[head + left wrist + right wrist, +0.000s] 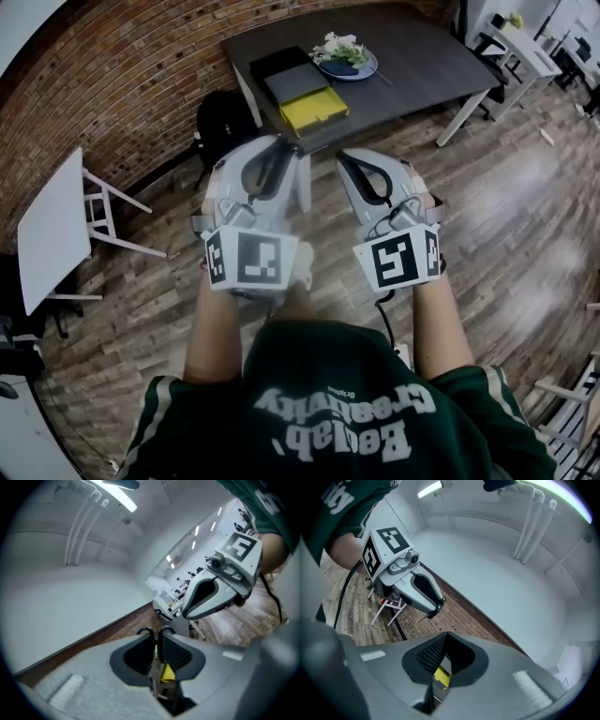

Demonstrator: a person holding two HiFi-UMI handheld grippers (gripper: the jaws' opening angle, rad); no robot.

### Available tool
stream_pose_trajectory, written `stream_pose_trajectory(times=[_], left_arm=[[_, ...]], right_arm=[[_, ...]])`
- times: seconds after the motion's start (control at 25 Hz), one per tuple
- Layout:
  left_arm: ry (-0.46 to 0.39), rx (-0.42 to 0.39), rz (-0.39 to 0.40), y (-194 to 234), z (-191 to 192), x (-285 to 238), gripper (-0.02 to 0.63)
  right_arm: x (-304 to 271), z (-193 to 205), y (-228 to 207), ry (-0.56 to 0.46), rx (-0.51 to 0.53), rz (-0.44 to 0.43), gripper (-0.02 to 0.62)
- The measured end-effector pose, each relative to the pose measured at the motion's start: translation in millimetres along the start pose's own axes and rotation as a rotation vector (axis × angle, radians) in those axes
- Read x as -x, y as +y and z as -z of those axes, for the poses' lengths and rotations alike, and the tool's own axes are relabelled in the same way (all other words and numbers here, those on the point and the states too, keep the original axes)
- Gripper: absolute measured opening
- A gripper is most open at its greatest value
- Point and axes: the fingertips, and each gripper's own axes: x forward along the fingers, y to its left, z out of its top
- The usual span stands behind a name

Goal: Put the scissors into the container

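Ahead, yellow container (314, 112) on dark table (422, 56), left gripper (156, 637) jaws pinching scissors (154, 670), right gripper (447, 637) jaws together.

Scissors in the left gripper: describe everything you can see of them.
The scissors have two black loop handles and grey metal blades that look closed. They are clamped between the jaws of the left gripper, handles poking out past the jaw tips, blades running back between them towards the camera. Nothing else touches them.

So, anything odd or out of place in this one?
Nothing stands out. The left gripper holds the scissors; the container and plate sit on the table, nothing spilled.
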Motion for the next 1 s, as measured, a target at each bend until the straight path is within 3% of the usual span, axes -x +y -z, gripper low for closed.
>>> stream_pose_trajectory(times=[1.0], left_arm=[[0.003, 0.021, 0.048, 65.8, 48.3, -111.0, 0.077]], right_arm=[[-116.3, 38.2, -60.9, 0.039, -0.020, 0.000, 0.006]])
